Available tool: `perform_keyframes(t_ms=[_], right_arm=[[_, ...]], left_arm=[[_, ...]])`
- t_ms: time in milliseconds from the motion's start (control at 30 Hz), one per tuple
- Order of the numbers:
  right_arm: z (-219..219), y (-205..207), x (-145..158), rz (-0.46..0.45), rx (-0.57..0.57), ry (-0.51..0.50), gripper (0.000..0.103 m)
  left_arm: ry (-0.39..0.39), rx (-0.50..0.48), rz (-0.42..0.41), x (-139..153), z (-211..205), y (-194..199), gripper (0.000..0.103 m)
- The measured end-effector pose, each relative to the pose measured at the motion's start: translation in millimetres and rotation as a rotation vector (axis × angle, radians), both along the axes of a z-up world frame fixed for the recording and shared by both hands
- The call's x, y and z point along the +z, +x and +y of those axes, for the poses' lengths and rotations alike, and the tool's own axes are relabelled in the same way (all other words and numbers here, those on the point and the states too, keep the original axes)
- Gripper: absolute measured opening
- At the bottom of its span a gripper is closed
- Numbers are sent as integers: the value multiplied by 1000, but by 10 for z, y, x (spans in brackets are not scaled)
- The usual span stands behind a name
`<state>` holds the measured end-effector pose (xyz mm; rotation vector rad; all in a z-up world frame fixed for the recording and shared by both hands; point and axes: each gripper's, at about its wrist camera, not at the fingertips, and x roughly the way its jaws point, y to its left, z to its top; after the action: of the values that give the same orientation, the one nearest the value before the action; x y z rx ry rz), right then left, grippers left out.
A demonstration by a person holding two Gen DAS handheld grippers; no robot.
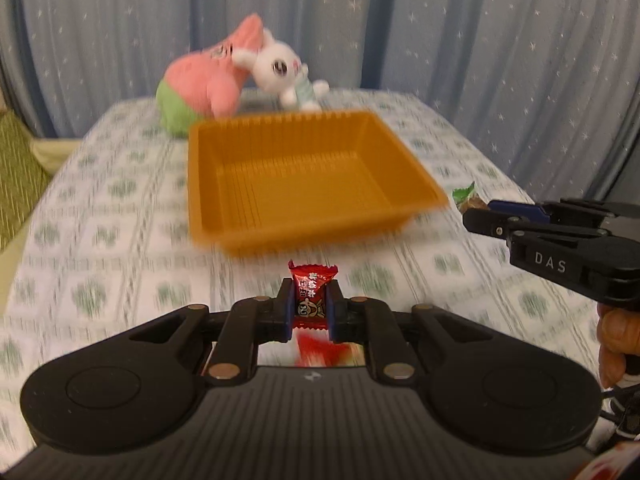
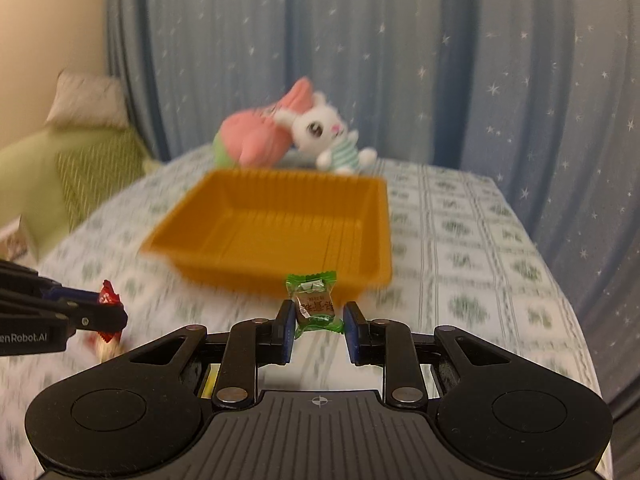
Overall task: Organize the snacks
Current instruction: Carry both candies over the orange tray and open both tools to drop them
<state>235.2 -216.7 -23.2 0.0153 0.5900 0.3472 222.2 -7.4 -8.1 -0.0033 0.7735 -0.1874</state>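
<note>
Soft even indoor light; motion blur throughout; fisheye bending, dark corners.

The tray is set on the cloth-covered worktop, roughly mid-width and toward the far edge. Right behind it, at the far edge, two plush toys are parked: the star plush on the left, with the bunny plush leaned against its right side. A curtain is hung behind the worktop. A cushion is seen off the left edge. In front of the tray, the left hand-held gripper is held with a wrapped candy pinched in it; the right hand-held gripper is beside it, to the right, with another candy between its fingers.
</note>
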Motion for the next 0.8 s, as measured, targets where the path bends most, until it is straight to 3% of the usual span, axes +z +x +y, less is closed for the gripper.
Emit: perform_keyframes(t_ms=[233, 500, 567, 600, 800], right_arm=[[105, 644, 106, -24, -14, 92, 26], [186, 1077, -44, 24, -10, 126, 26], [195, 1134, -86, 33, -7, 136, 26], [190, 1151, -102, 39, -8, 143, 26], [206, 1202, -188, 66, 1, 161, 26]], left_arm=[[9, 3, -30, 147, 95, 714, 14], [-6, 5, 2, -3, 201, 1200, 15], [-6, 9, 23, -99, 212, 1284, 22], [5, 23, 31, -143, 213, 1311, 34], [-10, 44, 10, -216, 317, 1216, 37]])
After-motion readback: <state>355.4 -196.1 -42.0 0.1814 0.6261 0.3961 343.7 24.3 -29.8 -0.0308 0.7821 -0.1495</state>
